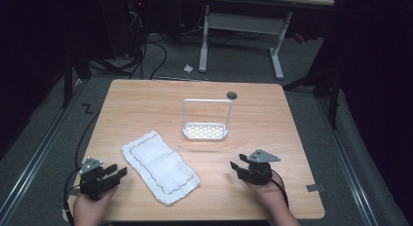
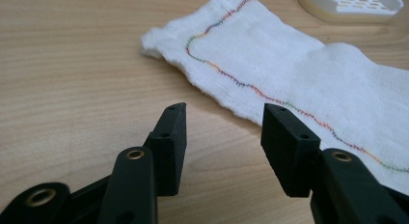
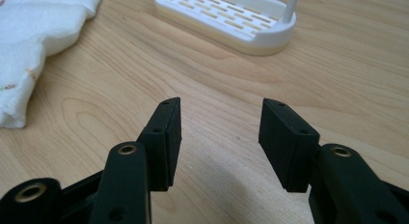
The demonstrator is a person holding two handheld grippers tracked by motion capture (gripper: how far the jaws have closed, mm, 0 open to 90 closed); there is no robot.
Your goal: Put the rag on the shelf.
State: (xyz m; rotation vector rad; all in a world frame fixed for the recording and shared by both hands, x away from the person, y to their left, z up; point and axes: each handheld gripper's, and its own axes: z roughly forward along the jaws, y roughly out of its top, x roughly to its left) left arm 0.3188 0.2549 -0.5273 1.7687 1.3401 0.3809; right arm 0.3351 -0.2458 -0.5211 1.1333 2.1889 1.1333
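Both sets of fingers parted wide, gripping nothing. Cloth [image 2: 299, 69] just ahead of left gripper [image 2: 224, 125]; rack [image 3: 226, 19] beyond right gripper [image 3: 219, 125], likely ready positions.

Dim room; grey floor [image 1: 44, 138]; white-legged desk [image 1: 243, 21] behind.

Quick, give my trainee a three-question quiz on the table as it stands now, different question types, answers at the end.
1. True or false: the white cloth lies flat on the table, held by neither gripper.
2. Which gripper is nearer the cloth: A) left gripper B) right gripper?
3. Fill in: the white rack stands on the far side of the cloth and has a tall ___ handle.

Key: 1 true; 2 A; 3 loop. Both grippers are open and hold nothing.
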